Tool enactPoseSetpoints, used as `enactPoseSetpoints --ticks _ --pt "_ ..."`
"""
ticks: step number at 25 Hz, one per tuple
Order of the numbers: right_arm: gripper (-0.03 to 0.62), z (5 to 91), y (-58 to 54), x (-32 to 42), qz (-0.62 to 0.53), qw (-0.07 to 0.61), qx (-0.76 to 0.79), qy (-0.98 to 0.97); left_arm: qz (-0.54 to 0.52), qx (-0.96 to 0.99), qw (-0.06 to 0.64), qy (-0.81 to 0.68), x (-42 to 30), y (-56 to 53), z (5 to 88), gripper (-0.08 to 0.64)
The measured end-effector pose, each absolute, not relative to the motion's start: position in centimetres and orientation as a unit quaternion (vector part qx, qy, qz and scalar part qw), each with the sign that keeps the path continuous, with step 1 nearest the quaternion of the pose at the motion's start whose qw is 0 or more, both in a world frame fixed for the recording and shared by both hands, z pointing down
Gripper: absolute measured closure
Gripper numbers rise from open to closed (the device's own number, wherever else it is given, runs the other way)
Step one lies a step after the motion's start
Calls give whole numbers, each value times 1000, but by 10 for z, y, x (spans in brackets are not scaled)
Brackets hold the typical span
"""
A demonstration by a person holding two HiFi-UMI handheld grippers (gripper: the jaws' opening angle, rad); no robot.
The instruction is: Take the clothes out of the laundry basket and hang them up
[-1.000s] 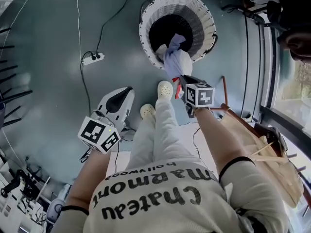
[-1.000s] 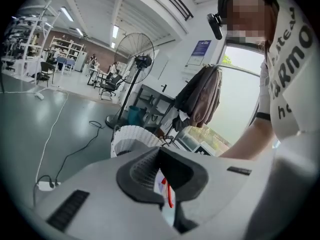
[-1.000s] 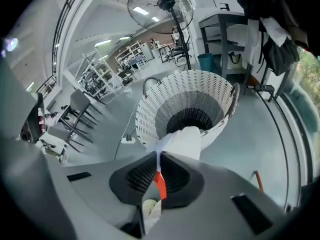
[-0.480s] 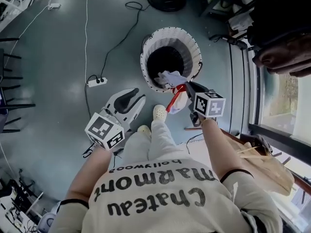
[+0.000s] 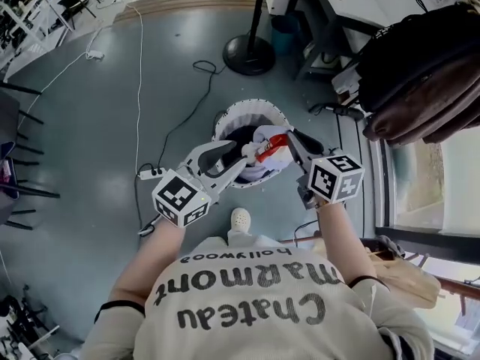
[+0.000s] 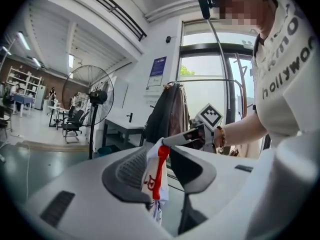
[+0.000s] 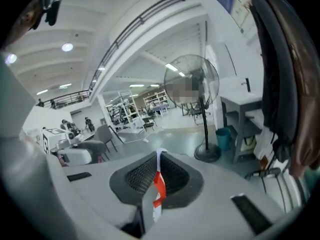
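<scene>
Garment (image 5: 268,148) hangs pinched in the right gripper (image 5: 288,136) above the basket (image 5: 244,109).

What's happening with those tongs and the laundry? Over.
Right tongs shut on garment, held above basket. Left tongs just opening, garment between them, unpinched. Nothing blocking.

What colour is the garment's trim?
Red trim on the white garment; clearest in the left gripper view.

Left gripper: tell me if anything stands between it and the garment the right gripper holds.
Nothing visible does. The garment hangs between the jaws of the left gripper, which have just been opening; the right gripper is shut on it.
</scene>
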State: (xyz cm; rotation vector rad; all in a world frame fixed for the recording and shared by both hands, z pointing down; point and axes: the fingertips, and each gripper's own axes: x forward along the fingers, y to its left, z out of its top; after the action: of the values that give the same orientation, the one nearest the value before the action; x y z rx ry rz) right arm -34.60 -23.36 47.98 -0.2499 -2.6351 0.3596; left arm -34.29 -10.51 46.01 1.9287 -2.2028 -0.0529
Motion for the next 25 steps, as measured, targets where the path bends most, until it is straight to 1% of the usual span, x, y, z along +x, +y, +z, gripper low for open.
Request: enactPoseSetpoints --ticks 2,4,8,11,15,16,17,18,22,25 --pt "551 442 -234 -351 100 198 -107 -969 -13 659 91 -746 -344 -119 446 405" --pt "551 409 -233 -355 85 170 -130 -973 1 658 74 -749 -346 -133 433 402" --pt "551 355 -236 -366 86 121 -184 -972 37 653 35 -756 -365 -172 400 400" --pt "551 332 -237 -366 82 104 -204 -970 41 649 8 -760 -374 -194 372 385" --pt "551 307 -228 -356 66 81 -228 -968 45 651 -20 -758 -371 -206 341 385" --pt "551 300 -227 -353 65 73 -230 -968 44 653 -23 -756 -370 -206 334 390" --pt "551 295 -227 -351 66 65 -230 -969 38 656 -25 -754 -370 -206 327 447" --pt "551 291 -228 -349 72 57 -231 -969 28 660 -26 -750 -369 -204 319 526" --pt "549 279 -228 -343 121 36 -242 -962 13 669 -29 -743 -368 -201 288 538" --pt "548 278 -226 -341 129 38 -241 -961 23 672 -31 -740 -363 -205 273 540"
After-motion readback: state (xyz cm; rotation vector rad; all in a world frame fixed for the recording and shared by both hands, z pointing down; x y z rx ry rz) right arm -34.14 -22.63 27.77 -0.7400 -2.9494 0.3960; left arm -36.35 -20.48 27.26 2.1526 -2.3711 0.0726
